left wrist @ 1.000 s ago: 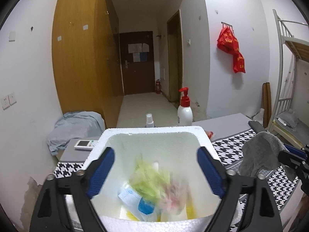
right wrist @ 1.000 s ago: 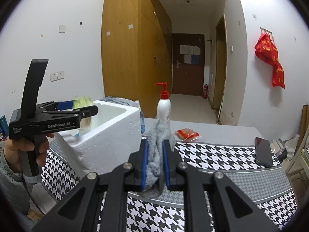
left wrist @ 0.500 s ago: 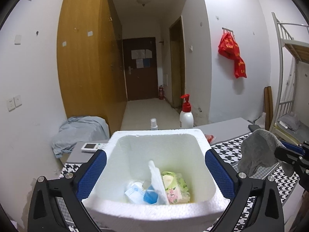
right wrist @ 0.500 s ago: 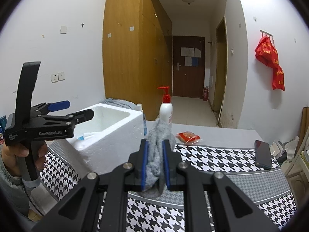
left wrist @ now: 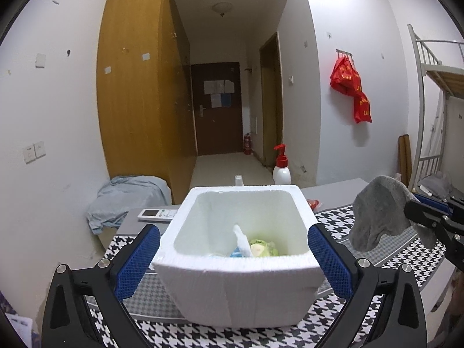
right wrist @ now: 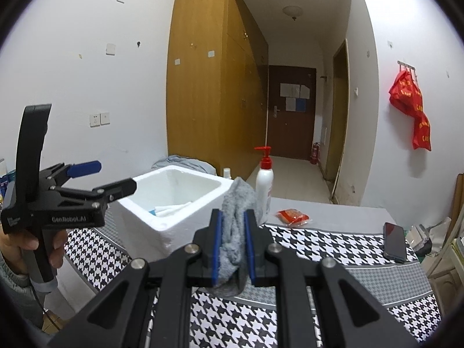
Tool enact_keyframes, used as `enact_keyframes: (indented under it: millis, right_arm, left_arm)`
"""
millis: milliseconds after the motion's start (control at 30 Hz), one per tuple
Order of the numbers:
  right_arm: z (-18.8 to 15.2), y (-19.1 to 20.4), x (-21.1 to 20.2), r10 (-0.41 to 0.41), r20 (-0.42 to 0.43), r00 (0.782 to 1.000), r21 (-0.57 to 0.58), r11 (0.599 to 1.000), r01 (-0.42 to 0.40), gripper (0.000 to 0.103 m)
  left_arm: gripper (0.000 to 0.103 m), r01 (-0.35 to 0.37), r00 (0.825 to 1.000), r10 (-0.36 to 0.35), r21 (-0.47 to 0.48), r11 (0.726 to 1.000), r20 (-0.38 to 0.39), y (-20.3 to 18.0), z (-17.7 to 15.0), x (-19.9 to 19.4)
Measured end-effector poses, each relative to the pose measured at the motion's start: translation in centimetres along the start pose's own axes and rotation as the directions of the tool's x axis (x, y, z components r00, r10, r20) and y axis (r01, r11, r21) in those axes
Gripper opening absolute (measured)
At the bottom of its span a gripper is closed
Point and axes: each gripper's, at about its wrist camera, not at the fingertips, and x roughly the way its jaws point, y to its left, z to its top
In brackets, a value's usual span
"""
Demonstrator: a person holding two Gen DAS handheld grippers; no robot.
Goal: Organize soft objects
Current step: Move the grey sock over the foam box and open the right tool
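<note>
A white foam box (left wrist: 240, 293) stands on the houndstooth cloth, right in front of my left gripper (left wrist: 233, 261), which is wide open with nothing held. Its blue pads (left wrist: 136, 261) flank the box's near wall without touching. Inside lie a green packet (left wrist: 261, 248) and a white and blue packet (left wrist: 240, 240). My right gripper (right wrist: 233, 240) is shut on a grey cloth (right wrist: 235, 232) that bulges above its fingers, held over the table to the right of the box (right wrist: 150, 232). The left gripper (right wrist: 113, 177) shows at the left, in a hand.
A red-capped pump bottle (right wrist: 264, 182) and a small spray bottle (left wrist: 238, 179) stand behind the box. A red packet (right wrist: 293, 216) and a dark phone (right wrist: 394, 242) lie on the table to the right. A remote control (left wrist: 158, 214) and a blue-grey fabric heap (left wrist: 127, 197) sit left of the box.
The green packet has dropped from a blur into the box and come to rest. My left gripper has pulled back from over the box. The right gripper still holds the grey cloth.
</note>
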Motion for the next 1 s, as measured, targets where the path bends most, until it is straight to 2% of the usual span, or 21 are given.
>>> enact_keyframes:
  millis: [533, 1000]
  right_arm:
    - [1.1, 2.1, -0.7, 0.037, 0.049, 0.998, -0.038, 0.999, -0.036, 0.018]
    - [2.9, 4.9, 0.7, 0.133, 0.066, 0.989, -0.090, 0.988, -0.126, 0.018]
  left_arm:
    - [0.102, -0.033, 0.999, 0.034, -0.025, 0.999, 0.021, 1.0, -2.0, -3.8]
    - [0.102, -0.122, 0.993, 0.122, -0.081, 0.989, -0.008, 3.4, -4.2, -4.8]
